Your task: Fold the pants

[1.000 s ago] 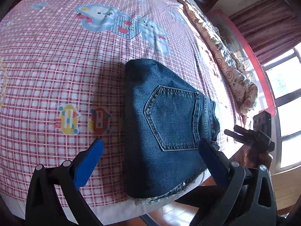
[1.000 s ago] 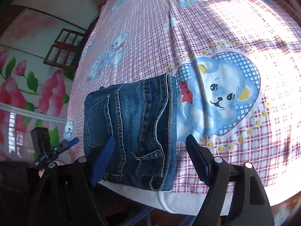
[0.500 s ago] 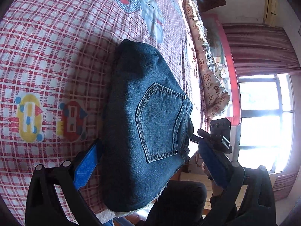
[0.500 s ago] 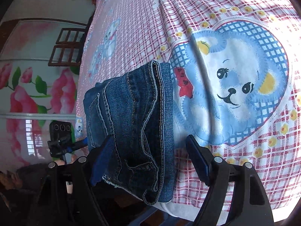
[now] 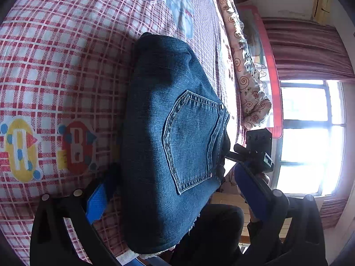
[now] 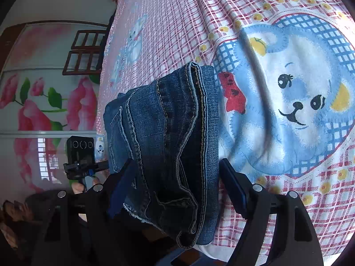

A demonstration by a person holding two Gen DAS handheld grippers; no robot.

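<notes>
The folded blue jeans (image 5: pixel 173 137) lie as a compact stack at the near edge of the bed, back pocket facing up. In the right wrist view the jeans (image 6: pixel 168 146) show their stacked seams and waistband. My left gripper (image 5: pixel 175 190) is open with its blue pads on either side of the stack's near end. My right gripper (image 6: pixel 175 188) is open and straddles the opposite end of the stack. Each gripper shows small in the other's view, beyond the jeans.
The bed is covered by a pink plaid sheet (image 5: pixel 55 66) with cartoon bears (image 6: pixel 295 110). A floral quilt (image 5: pixel 246 73) is bunched along the far side by a bright window (image 5: pixel 310 137). A flowered wardrobe (image 6: pixel 44 102) stands beyond the bed. Wooden floor lies below the bed edge.
Both grippers have come down and closer to the folded jeans, so the stack now fills the gap between each pair of fingers. The jeans have not changed shape.
</notes>
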